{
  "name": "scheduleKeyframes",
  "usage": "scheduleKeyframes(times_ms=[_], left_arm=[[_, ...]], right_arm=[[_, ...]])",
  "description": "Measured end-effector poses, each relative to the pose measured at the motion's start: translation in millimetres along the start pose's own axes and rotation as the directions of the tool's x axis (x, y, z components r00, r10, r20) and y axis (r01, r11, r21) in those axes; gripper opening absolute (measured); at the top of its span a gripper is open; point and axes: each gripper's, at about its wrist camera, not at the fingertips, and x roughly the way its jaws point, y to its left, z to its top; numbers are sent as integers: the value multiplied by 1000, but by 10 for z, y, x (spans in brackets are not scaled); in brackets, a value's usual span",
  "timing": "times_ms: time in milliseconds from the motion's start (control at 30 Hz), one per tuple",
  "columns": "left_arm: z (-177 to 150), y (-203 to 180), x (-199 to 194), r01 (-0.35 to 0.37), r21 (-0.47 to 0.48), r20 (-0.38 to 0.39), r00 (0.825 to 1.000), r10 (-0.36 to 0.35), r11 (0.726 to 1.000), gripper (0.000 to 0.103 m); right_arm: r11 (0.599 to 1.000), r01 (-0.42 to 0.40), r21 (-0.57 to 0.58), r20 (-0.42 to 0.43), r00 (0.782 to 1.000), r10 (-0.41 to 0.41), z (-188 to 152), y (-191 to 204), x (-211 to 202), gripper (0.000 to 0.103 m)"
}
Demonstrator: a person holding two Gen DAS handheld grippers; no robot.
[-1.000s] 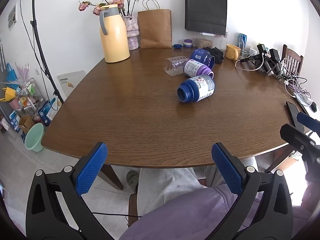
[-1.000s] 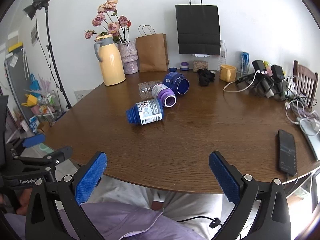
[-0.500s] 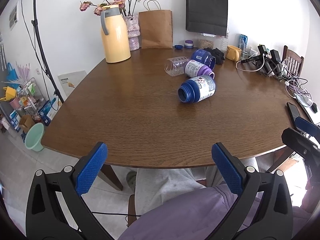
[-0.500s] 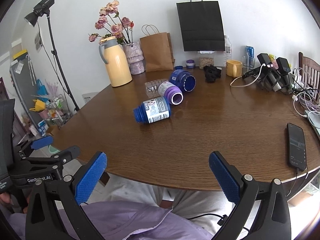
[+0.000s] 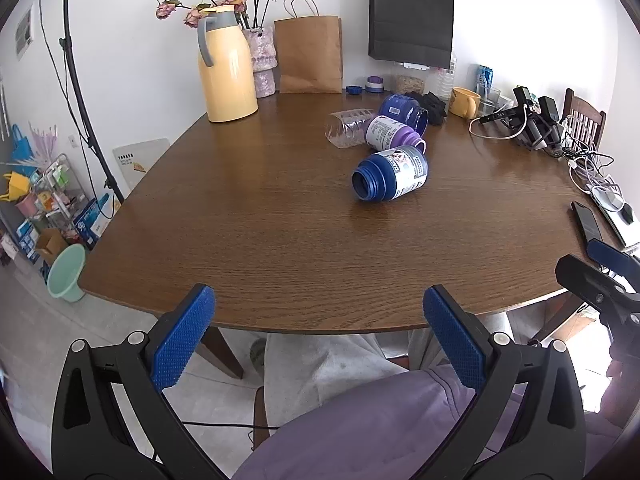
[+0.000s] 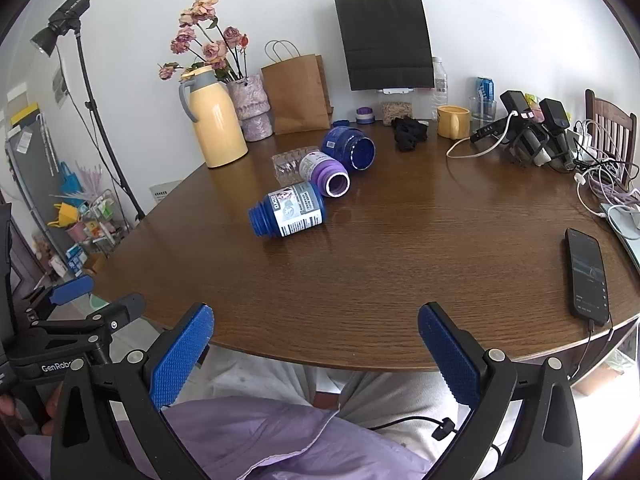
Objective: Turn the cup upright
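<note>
Left wrist view: left gripper [image 5: 316,332] wide open, empty, hung off near table [image 5: 280,248] edge. Blue jar [image 5: 390,178] lay on side upper centre-right, mouth toward lower left, well apart.

Right wrist view: right gripper [image 6: 316,336] wide open, empty. Jar [image 6: 287,215] upper centre-left, long axis crosswise, mouth left. Neither gripper clearly nearer.

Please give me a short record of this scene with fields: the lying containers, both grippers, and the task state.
lying containers: blue bottle, purple bottle, blue jar, clear cup, all on their sides on the table
left hand-held gripper: open, empty, at the near table edge
right hand-held gripper: open, empty, at the near table edge
task state: nothing flipped upright yet
</note>
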Motion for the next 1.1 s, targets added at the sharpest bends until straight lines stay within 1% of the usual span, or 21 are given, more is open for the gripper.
scheduleKeyframes(times_ms=[633, 1100], left_arm=[[-22, -3, -20, -1, 8, 8, 1000, 1, 1000, 103], [-10, 6, 3, 2, 1, -10, 1000, -2, 1000, 103]], right_arm=[[1000, -23, 0, 23, 999, 23, -13, -17, -35, 103], [1000, -24, -2, 37, 999, 24, -2, -16, -73, 103]])
